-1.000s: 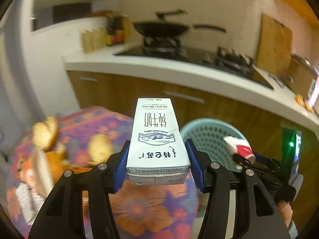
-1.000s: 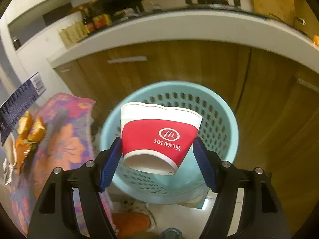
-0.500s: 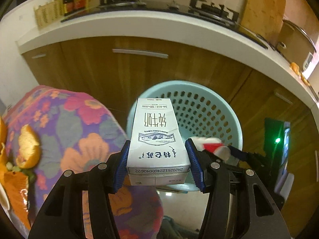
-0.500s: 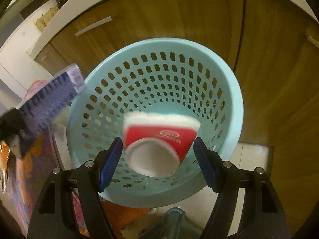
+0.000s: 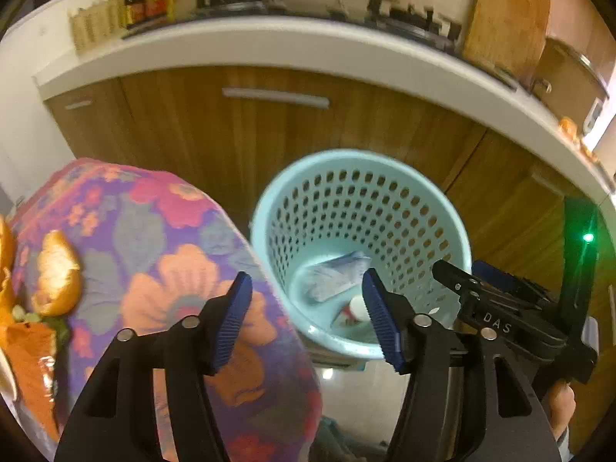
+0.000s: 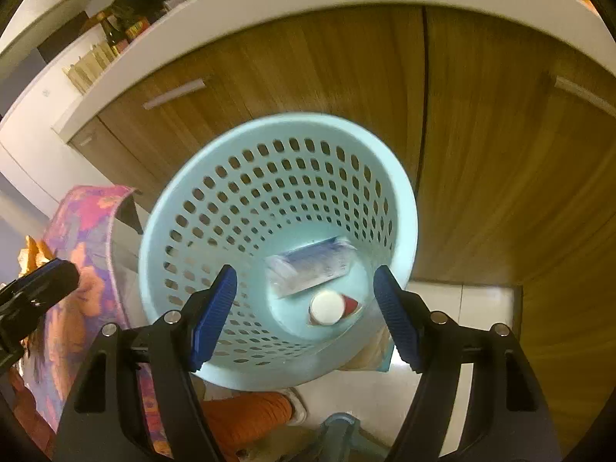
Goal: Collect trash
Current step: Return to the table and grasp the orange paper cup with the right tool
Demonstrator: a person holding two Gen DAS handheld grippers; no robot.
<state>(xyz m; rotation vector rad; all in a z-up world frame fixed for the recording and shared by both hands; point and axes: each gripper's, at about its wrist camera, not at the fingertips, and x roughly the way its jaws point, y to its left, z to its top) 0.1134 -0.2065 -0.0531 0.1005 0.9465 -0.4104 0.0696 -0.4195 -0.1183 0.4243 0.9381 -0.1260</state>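
Note:
The pale blue perforated basket [image 5: 458, 238] [image 6: 154, 231] stands on the floor below both grippers. On its bottom lie a white milk carton [image 5: 335, 277] [image 6: 312, 269] and a red-and-white paper cup [image 5: 356, 308] [image 6: 329, 308]. My left gripper [image 5: 308, 319] hangs over the basket's near rim, its jaws opening with nothing between them. My right gripper [image 6: 304, 315] is open and holds nothing, pointing down into the basket. Each gripper also shows in the other's view: the right gripper [image 5: 492, 315] at right, the left gripper [image 6: 34, 292] at left.
A table with a floral cloth [image 5: 173, 269] [image 6: 88, 231] stands left of the basket, with orange peel [image 5: 57, 277] on it. Wooden cabinets [image 6: 481, 154] under a white counter [image 5: 269, 42] rise behind. A person's orange-clad leg [image 6: 250, 415] is by the basket's base.
The milk carton left my left gripper and the cup left my right gripper; both now lie in the basket. Both grippers have tilted down over it.

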